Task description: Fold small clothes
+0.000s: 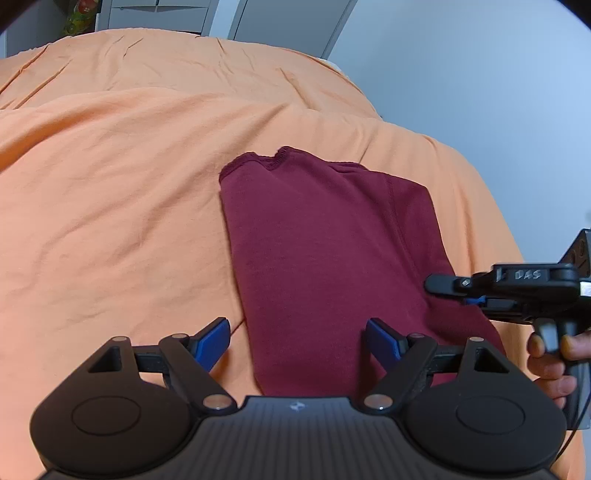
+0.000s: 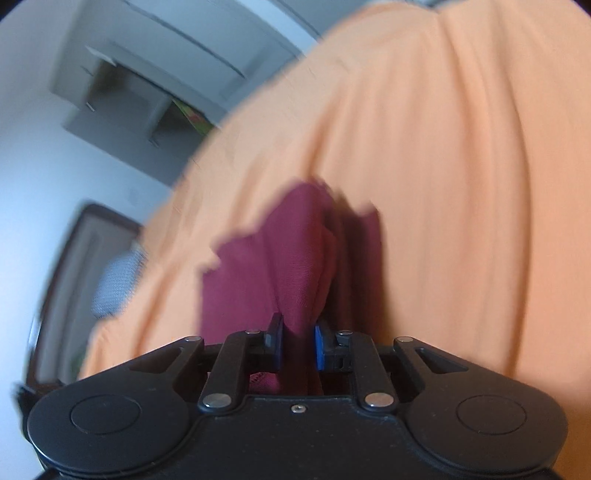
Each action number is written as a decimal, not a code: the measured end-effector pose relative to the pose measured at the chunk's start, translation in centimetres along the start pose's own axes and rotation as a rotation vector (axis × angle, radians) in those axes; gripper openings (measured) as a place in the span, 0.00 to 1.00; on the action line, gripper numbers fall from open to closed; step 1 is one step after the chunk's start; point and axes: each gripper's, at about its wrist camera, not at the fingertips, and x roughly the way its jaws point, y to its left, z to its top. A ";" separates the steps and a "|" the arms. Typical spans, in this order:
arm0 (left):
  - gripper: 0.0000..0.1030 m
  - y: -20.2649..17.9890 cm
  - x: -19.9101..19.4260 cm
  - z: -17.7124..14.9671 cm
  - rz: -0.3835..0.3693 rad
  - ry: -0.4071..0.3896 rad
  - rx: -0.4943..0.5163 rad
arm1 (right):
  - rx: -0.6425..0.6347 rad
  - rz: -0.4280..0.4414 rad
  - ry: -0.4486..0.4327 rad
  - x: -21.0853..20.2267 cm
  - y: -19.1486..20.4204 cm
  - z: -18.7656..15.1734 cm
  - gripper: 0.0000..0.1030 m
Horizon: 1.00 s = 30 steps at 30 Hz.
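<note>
A maroon garment [image 1: 325, 240] lies folded into a long strip on the orange bed cover [image 1: 110, 184], its hemmed end pointing away. My left gripper [image 1: 299, 339] is open, its blue pads [image 1: 214, 338] straddling the strip's near end without touching it. My right gripper [image 1: 439, 284] comes in from the right at the garment's right edge, with a person's hand [image 1: 554, 354] on its handle. The blurred right wrist view shows my right gripper [image 2: 298, 343] shut on a bunched fold of the maroon garment [image 2: 266, 266], which rises from the pads.
The orange cover [image 2: 461, 184] is wrinkled and drops off at the bed's right edge near a pale wall [image 1: 480, 92]. Grey cabinets [image 1: 159, 14] stand beyond the far end. A dark-framed object [image 2: 74, 277] and grey furniture [image 2: 122, 92] sit off the bed's side.
</note>
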 end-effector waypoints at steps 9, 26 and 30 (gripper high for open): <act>0.82 -0.4 -0.1 -0.2 -0.007 -0.014 0.004 | -0.118 0.055 -0.078 -7.1 1.8 -3.1 0.35; 0.83 -0.9 -0.6 -1.4 -0.013 0.013 0.069 | 0.044 0.026 0.057 -5.8 -3.2 -7.5 0.06; 0.83 -1.6 -1.1 -2.1 -0.052 0.016 0.130 | 0.032 0.076 0.003 -7.6 -2.1 -5.4 0.23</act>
